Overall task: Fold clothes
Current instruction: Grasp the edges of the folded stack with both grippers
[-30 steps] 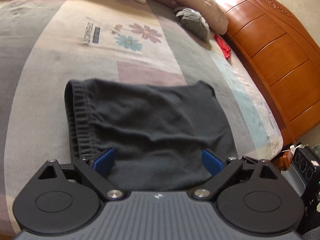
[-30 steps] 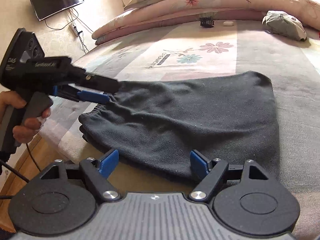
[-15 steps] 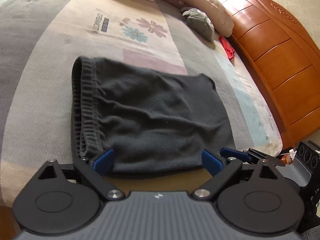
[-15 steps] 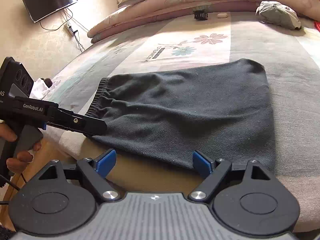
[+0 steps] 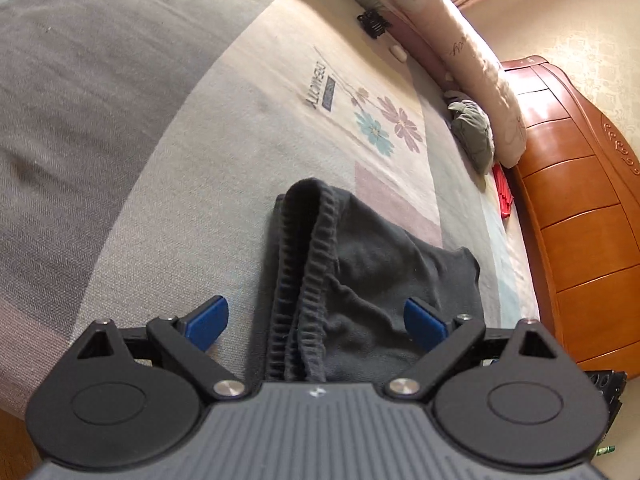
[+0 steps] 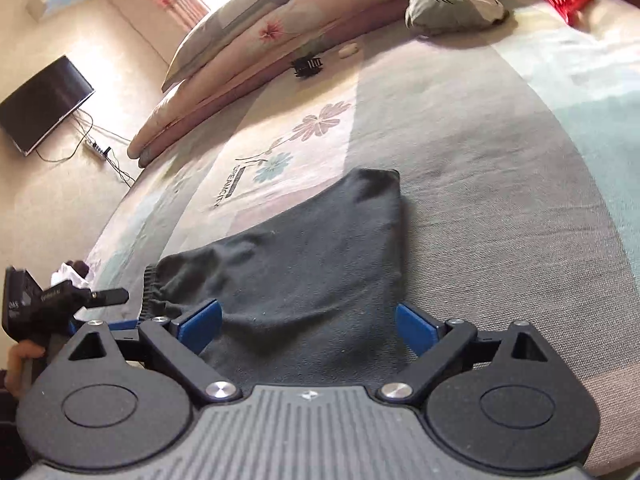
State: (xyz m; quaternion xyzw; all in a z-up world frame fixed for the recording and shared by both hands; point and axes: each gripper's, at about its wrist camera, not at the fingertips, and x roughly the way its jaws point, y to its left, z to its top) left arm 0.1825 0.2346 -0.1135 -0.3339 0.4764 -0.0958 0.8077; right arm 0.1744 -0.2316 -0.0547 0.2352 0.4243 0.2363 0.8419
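The left gripper (image 5: 316, 316) stands with its blue pads wide apart and nothing pinched. The dark folded garment (image 5: 360, 288) lies on the bed directly in front of it, and its ribbed elastic waistband (image 5: 304, 280) runs straight away between the two pads without touching either. The left pad sits over bare bedspread (image 5: 160, 160); the right pad sits over the dark cloth.

The right gripper (image 6: 308, 324) has its jaws spread wide too; they have just been opening, and they clamp nothing. The near edge of the same garment (image 6: 312, 264) lies between and just ahead of its pads, flat on the cover. Out to its left, low at the bed's edge, the left gripper (image 6: 108, 298) shows side-on, with part of the hand (image 6: 24, 354) that carries it.

Beyond the garment, ahead of both grippers, the bedspread bears a printed flower motif (image 5: 384, 128) with lettering beside it. Farther on, to the right of the left gripper's line, a grey-green bundle (image 5: 474, 132) rests against a long floral pillow roll (image 5: 480, 60), with a red item (image 5: 502, 192) just beside the wooden headboard (image 5: 580, 220). A small black clip (image 6: 306, 66) lies near the pillows. Far left of the right gripper, a dark screen (image 6: 42, 104) hangs on the wall.
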